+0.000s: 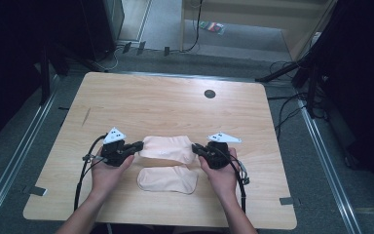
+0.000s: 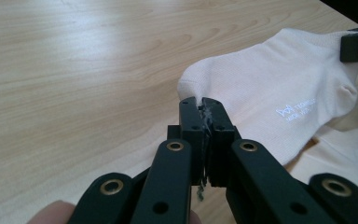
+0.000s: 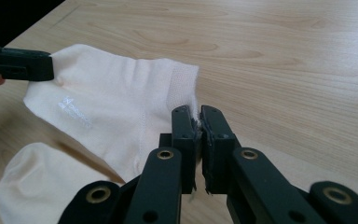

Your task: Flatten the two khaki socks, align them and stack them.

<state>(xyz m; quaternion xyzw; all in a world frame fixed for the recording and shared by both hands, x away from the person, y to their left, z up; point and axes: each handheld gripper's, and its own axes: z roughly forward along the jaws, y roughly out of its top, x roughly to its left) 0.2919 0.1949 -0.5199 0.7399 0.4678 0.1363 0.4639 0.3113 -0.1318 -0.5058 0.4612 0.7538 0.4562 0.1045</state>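
Pale wood counter [image 1: 175,102] fills mid-frame; the upper sock [image 1: 168,147] spans between both fingers at centre, left gripper [image 1: 139,145] clenched on its toe edge, right gripper [image 1: 196,148] on its cuff; thin pinches could slip, dropping it askew over the lower sock [image 1: 168,179].

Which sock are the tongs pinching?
The farther sock, the one with tiny white writing. The left tongs and right tongs each grip one end of it. The nearer sock lies flat on the table, untouched.
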